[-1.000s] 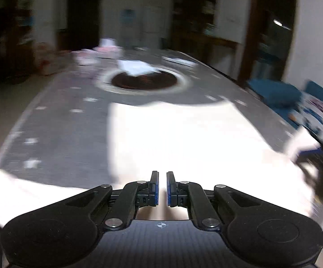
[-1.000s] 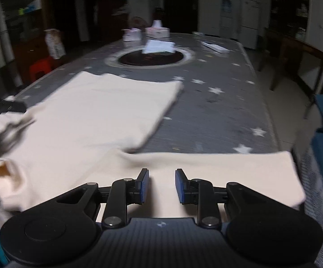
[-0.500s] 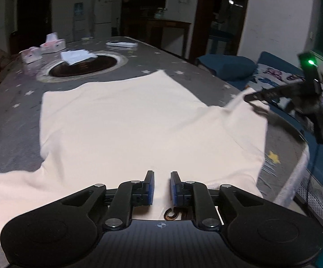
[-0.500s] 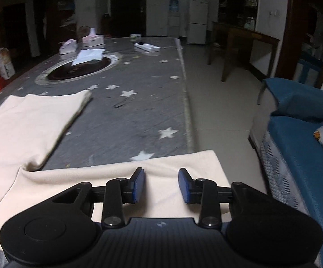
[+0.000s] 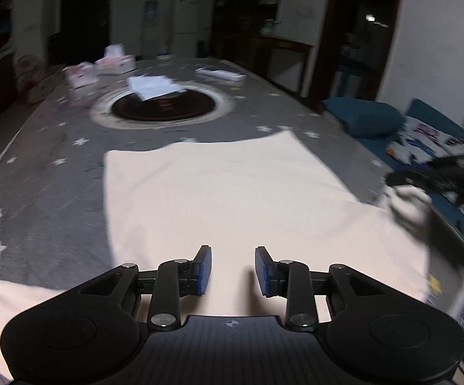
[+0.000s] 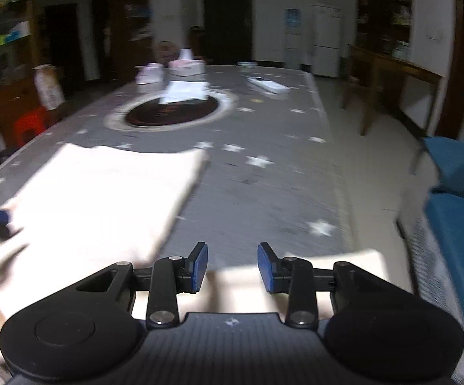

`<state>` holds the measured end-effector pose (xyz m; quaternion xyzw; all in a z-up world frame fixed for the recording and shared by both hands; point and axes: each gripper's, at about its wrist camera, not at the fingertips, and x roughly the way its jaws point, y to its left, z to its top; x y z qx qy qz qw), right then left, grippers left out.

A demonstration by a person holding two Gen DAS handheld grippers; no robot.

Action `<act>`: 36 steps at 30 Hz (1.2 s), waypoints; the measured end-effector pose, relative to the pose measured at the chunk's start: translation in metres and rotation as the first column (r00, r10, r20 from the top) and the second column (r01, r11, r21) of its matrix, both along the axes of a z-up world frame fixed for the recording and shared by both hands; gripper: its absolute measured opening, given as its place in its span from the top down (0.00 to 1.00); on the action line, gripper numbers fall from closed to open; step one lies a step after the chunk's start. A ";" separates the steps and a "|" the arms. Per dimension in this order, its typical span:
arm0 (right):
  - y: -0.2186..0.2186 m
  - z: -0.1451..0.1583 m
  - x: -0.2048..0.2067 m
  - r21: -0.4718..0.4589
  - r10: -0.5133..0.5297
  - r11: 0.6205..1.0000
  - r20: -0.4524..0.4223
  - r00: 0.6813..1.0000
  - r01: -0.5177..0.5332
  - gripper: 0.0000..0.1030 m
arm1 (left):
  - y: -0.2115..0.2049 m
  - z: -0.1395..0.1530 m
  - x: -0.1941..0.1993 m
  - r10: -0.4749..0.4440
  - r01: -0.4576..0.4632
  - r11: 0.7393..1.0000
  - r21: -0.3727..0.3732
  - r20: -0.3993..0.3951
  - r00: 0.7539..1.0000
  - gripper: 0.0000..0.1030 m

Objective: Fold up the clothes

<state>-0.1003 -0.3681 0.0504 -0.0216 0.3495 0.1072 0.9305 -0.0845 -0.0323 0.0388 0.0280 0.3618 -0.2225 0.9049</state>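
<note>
A cream garment (image 5: 219,205) lies spread flat on the near end of the bench (image 5: 48,173), which wears a grey cloth dotted with white stars. Its body runs lengthwise down the bench, straight hem toward the far end, stopping short of the dark round inset (image 5: 164,109) in the middle. The sleeves stretch crosswise along the near edge; the one on the left is cut off by the frame, and the one on the right reaches the bench's right edge, where the blur makes its end hard to read.

The left gripper (image 5: 233,271) hovers over the garment's near part, jaws spread with nothing between them. The right gripper (image 6: 232,268) sits above the right sleeve (image 6: 344,261) near the near right corner, jaws likewise spread and holding nothing; whether they touch the cloth I can't tell. Both views are smeared by motion.

Beyond the inset lie white papers (image 5: 153,85), tissue boxes (image 5: 116,62) and a flat white object (image 5: 220,73), probably a remote. A blue sofa (image 6: 456,218) stands off the bench's right side.
</note>
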 end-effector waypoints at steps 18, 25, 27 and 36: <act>0.074 -0.017 0.077 0.010 0.194 0.981 -0.091 0.977 -0.194 0.67 | 0.032 -0.008 0.085 0.160 -0.154 0.985 0.074 -0.086 0.983 0.63; 0.075 -0.011 0.099 -0.006 0.192 0.981 -0.082 0.978 -0.193 0.67 | 0.023 0.007 0.109 0.194 -0.189 0.970 0.153 -0.022 0.981 0.56; 0.074 -0.011 0.110 -0.015 0.174 0.984 -0.077 0.982 -0.176 0.67 | 0.022 0.007 0.122 0.212 -0.208 0.963 0.169 -0.005 0.977 0.56; 0.059 -0.024 0.155 0.014 0.066 0.998 -0.089 0.994 -0.065 0.67 | 0.024 -0.015 0.169 0.257 -0.249 0.952 0.177 -0.019 0.966 0.71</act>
